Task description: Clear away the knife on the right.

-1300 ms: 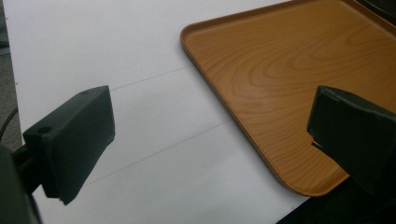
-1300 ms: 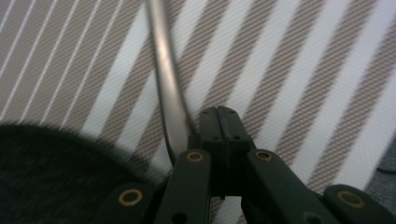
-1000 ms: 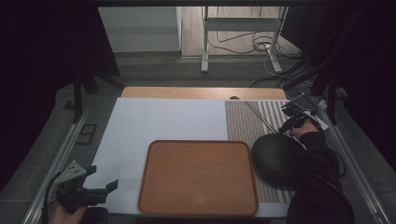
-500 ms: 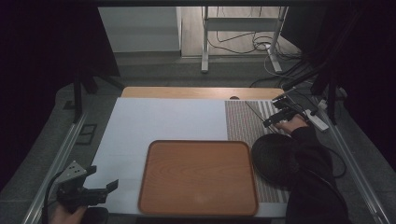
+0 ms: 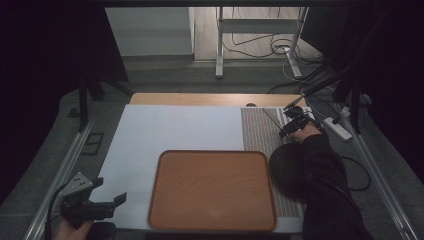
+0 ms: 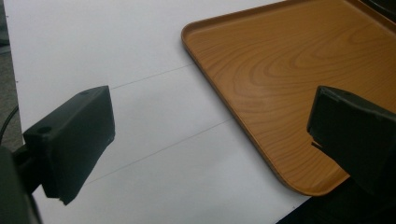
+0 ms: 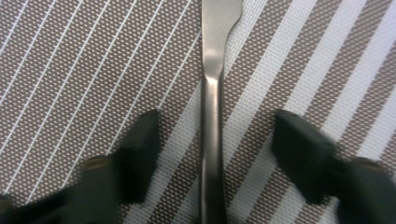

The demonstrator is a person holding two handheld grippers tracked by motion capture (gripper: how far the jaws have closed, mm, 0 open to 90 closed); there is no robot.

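Right gripper [image 5: 291, 123]: upper right of the high view, over the striped placemat [image 5: 260, 131] at the far right of the table. Forearm in a dark sleeve [image 5: 325, 175] runs up from the bottom right, wrist bent so the gripper points down at the mat.

In the right gripper view the jaws stand either side of a metal utensil handle [image 7: 211, 116] lying flat on the mat, running top to bottom through the centre of the frame. Jaws have just been closing after swinging wide, but there is a clear gap on both sides: pads not touching the handle, nothing gripped yet. Which utensil it is, can't tell — the head is cut off at the top edge.

Left gripper [image 5: 107, 206]: lower left of the high view, held low at the near table edge, hand [image 5: 70, 231] barely in frame at the bottom. Roughly level, aimed right toward the wooden tray [image 5: 212, 190]. Left gripper view: jaws spread wide, empty, tray corner [image 6: 280, 93] and white table surface [image 6: 116, 60] between and beyond them.

Dark round object [image 5: 287, 167] sits just right of the tray, partly under the sleeve.
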